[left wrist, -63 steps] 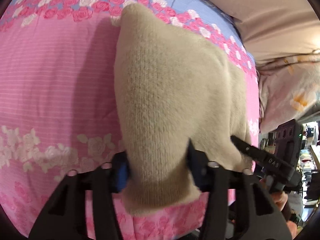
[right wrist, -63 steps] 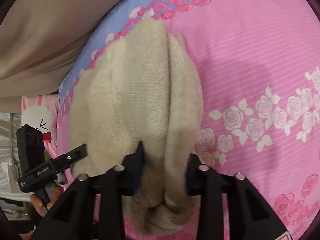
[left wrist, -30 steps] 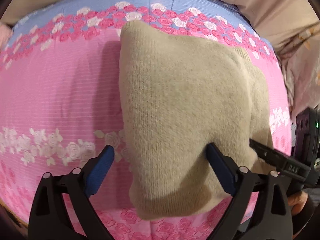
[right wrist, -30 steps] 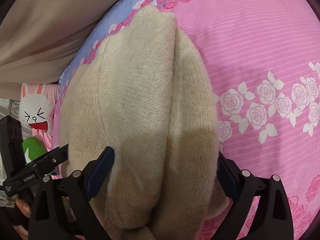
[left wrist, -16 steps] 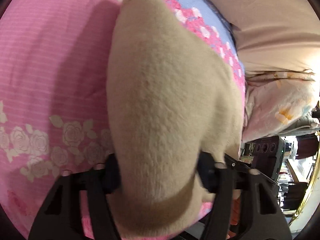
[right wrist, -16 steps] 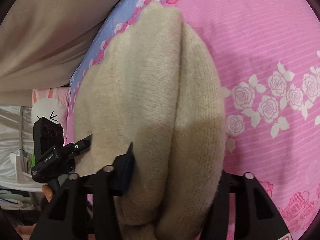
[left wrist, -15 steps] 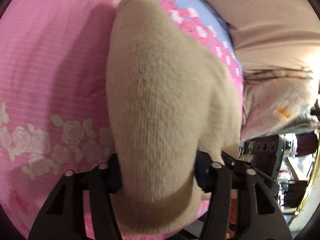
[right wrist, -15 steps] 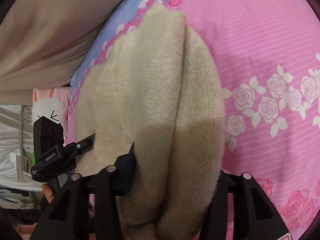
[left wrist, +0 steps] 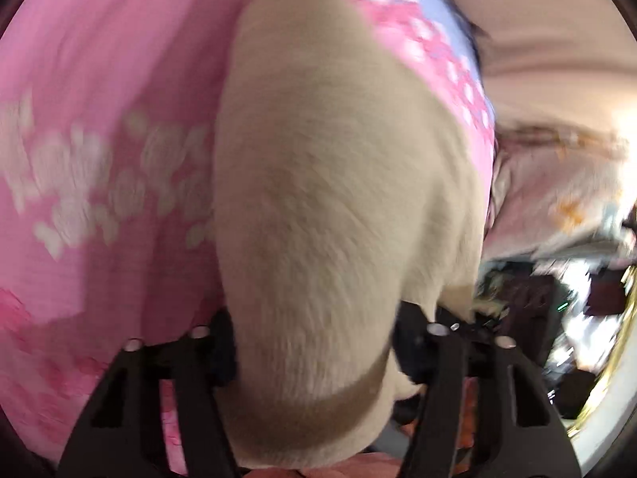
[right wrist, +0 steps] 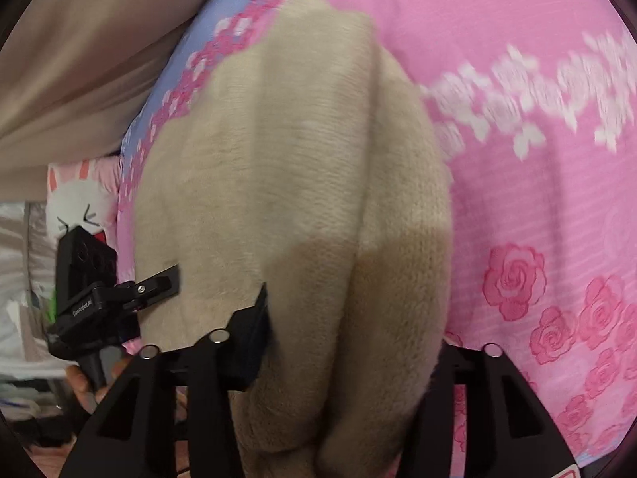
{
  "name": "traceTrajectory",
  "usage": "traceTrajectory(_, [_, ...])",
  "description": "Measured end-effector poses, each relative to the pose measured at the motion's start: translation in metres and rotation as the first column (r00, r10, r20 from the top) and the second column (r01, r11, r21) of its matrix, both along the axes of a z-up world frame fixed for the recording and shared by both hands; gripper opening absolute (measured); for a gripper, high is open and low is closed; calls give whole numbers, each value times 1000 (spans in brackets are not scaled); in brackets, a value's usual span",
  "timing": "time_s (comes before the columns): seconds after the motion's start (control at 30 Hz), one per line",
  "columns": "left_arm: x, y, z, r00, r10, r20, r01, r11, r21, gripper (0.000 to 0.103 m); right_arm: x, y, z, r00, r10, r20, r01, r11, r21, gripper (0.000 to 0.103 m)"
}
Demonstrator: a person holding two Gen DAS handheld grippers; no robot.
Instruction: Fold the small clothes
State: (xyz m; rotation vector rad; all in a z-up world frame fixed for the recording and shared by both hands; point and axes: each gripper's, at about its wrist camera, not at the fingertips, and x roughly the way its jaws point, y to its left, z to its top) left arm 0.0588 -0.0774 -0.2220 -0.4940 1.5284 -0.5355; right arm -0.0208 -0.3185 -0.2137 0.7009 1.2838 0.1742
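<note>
A folded beige knit sweater (left wrist: 330,183) lies on a pink rose-print bedsheet (left wrist: 99,79). My left gripper (left wrist: 314,342) is shut on its near edge, fabric bulging between the fingers. In the right wrist view the same sweater (right wrist: 302,183) shows two stacked folds, and my right gripper (right wrist: 350,342) is shut on its near edge, with the right finger mostly hidden behind cloth. The left gripper (right wrist: 119,290) shows at the sweater's left edge, held by a hand.
A tan blanket (right wrist: 79,40) lies beyond the sheet's blue border (right wrist: 223,12). A bunny-print pillow (right wrist: 79,199) sits at the left bed edge. A pale floral quilt (left wrist: 557,199) and room clutter (left wrist: 557,318) lie to the right. Both views are motion-blurred.
About one second ago both grippers stood open around the sweater's near edge; both have since closed on it. The views have shifted and blurred as the sweater's near edge moves with the grippers.
</note>
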Motion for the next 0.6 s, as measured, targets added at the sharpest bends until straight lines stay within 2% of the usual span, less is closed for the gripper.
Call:
traceTrajectory(0.13, [0,-3,54,992,-27,119,28,1000,-2,49,0,11,62,990,5,141,3,998,-61,36])
traceTrajectory(0.23, [2,-5,103,973,-55,224,57,998,-3,49,0,20,112,969,42,244,-10,991,-131,36])
traceTrajectory(0.4, [-3,28,178,915,-60,398,72,997,-15,49,-5,42,180,916,92,390,-21,983,-181,36])
traceTrajectory(0.6, [-11,99,221,859,-6,512,22,999,-25,50,13,104,216,844,160,512,-64,978,-200,36])
